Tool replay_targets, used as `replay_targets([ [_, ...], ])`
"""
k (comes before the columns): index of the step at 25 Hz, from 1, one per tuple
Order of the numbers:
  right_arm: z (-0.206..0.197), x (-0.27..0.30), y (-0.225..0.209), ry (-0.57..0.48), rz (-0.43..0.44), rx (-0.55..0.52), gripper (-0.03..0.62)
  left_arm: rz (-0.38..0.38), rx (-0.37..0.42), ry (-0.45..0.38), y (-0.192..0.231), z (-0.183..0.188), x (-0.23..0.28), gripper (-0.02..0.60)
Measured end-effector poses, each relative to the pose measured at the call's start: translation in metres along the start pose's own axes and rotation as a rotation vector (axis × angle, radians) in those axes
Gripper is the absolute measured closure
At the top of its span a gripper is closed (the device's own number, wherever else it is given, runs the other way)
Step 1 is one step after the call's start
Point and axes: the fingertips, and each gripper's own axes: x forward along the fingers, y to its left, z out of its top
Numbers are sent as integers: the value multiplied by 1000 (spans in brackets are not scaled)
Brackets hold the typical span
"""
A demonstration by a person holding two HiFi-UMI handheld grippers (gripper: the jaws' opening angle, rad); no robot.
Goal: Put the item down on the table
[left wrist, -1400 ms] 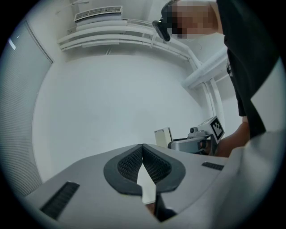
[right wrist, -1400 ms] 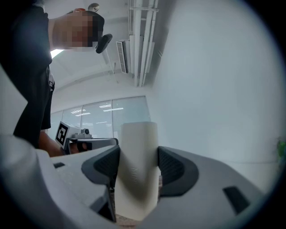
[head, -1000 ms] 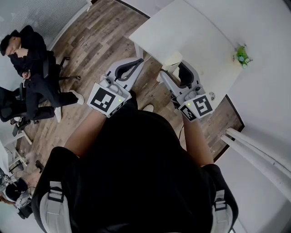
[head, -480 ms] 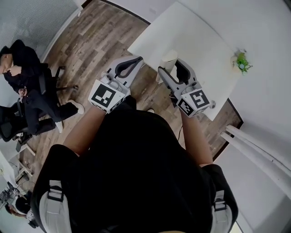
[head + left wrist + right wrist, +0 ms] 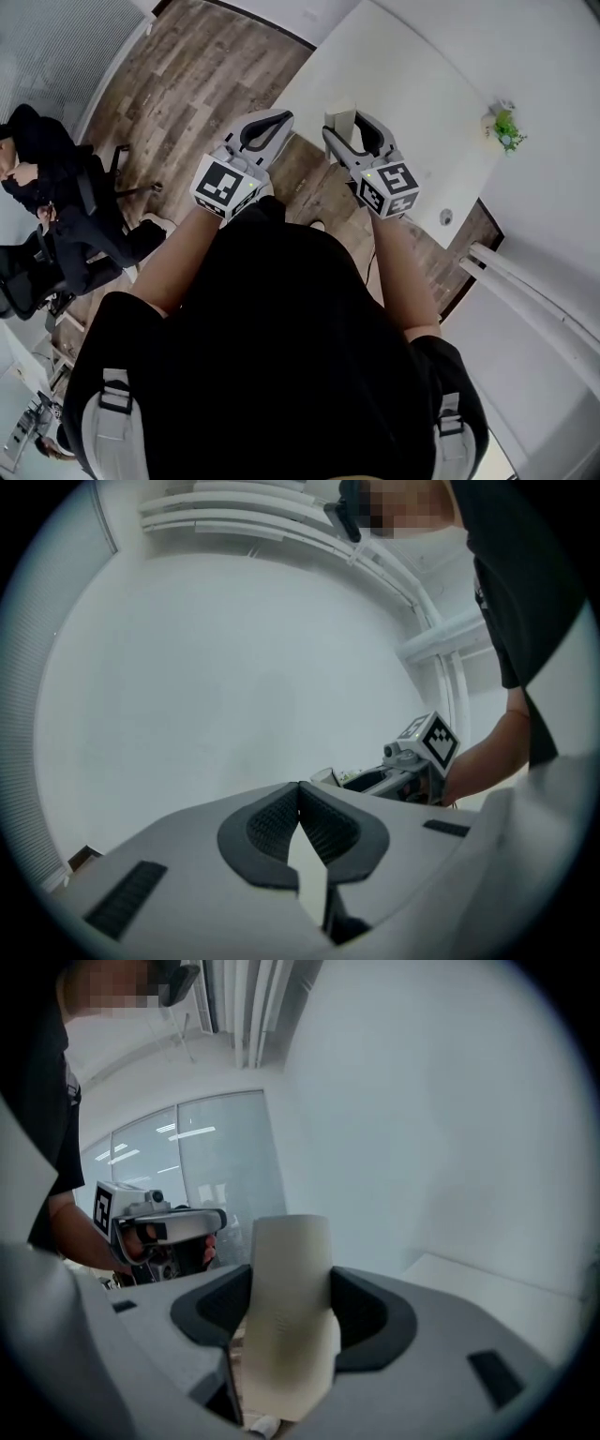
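The item is a cream, tube-like cup and my right gripper is shut on it, its dark pads pressing both sides. In the head view the cup hangs at the near edge of the white table, held in my right gripper. My left gripper is over the wood floor just left of the table, shut on nothing. In the left gripper view its jaws meet at the tips. Each gripper view also catches the other gripper.
A person in black sits on an office chair at the left, on the wood floor. A small green plant stands at the table's far right edge. White pipes run along the wall at the right.
Both grippers have moved forward toward the table. The cup has gone from over the floor to the table's near edge. The left gripper stays shut.
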Motion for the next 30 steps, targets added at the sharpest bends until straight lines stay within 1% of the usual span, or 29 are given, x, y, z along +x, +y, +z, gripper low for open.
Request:
replay_targets([
  [3, -10, 22, -8, 67, -22, -68, 322, -24, -4, 7, 15, -11, 6, 586],
  [8, -35, 57, -13, 198, -32, -206, 322, -56, -12, 20, 37, -31, 11, 586],
  [12, -57, 81, -21, 313, -35, -283, 322, -67, -5, 35, 53, -49, 21, 588],
  [14, -68, 93, -24, 356, -34, -306, 322, -65, -11, 43, 61, -61, 25, 587],
  [17, -84, 113, -29, 407, -29, -315, 322, -56, -40, 55, 76, -77, 28, 586],
  [19, -94, 125, -32, 450, -26, -339, 322, -51, -58, 62, 85, -88, 31, 587],
  [26, -132, 161, -43, 619, -27, -418, 322, -57, -74, 97, 113, -117, 43, 586],
  [30, -153, 174, -49, 685, -19, -436, 322, -62, -95, 114, 120, -134, 52, 586],
])
